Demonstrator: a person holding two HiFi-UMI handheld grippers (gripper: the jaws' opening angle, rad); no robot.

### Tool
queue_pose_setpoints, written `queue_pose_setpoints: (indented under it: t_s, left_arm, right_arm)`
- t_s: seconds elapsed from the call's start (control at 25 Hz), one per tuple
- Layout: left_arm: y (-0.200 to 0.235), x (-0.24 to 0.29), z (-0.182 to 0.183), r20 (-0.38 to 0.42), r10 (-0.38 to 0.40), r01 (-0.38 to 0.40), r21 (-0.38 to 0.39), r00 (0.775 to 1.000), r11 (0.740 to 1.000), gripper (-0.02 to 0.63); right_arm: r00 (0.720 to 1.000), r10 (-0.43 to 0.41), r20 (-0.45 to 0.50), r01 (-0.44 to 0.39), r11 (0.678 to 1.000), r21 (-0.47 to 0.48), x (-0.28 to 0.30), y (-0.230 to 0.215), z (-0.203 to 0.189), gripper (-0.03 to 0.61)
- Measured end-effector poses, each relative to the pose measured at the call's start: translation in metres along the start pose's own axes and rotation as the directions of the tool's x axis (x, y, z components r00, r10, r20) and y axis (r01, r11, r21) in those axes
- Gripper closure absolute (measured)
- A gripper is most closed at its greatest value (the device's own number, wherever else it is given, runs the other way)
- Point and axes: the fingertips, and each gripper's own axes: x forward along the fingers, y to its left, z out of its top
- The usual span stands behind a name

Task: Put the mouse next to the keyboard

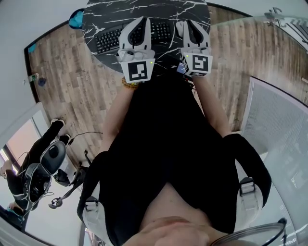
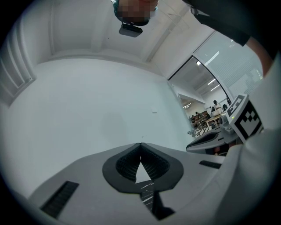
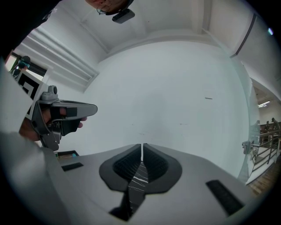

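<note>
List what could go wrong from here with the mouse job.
1. The left tongs and right tongs are both shut and empty; they must open before any grab.
2. No mouse shows in any view. In the head view the tongs hide part of the table, so a blind reach may knock the keyboard.
3. The tongs sit close side by side and could bump.

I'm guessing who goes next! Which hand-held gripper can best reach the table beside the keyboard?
Probably the right hand-held gripper: it hangs over the table past the keyboard's end, while the left hand-held gripper hangs over the keys. Both are shut.
</note>
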Motion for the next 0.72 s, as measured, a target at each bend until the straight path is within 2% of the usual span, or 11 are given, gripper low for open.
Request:
queue_pose_setpoints:
  t_s: [0.72]
  left_arm:
    - [-0.003,-0.0001,-0.0008,-0.006,-0.004,0.004,0.009,1.0,1.0,0.6]
  right_arm:
    - [1.0,0.01,-0.006,-0.01,1.0,0.004,0.0032,-0.0015,-0.0034,0.541]
